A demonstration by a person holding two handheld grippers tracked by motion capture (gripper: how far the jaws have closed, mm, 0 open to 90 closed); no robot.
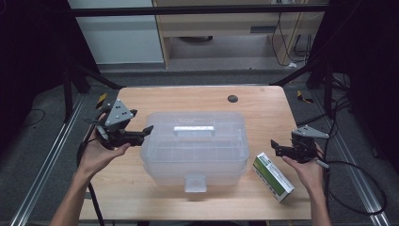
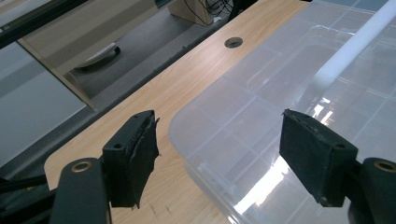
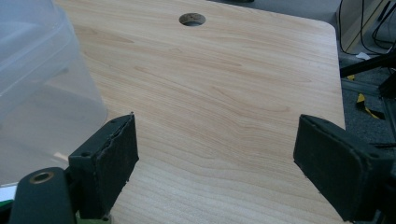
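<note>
Both grippers, left (image 1: 145,133) and right (image 1: 276,147), hold jaws apart beside the translucent bin (image 1: 194,146), contents indistinct.

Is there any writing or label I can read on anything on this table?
Green and white carton: it carries print, too small and blurred to read.
Clear plastic box: its lid carries a pale strip, no legible text.
Table: no text.
Nothing here can be quoted.
</note>
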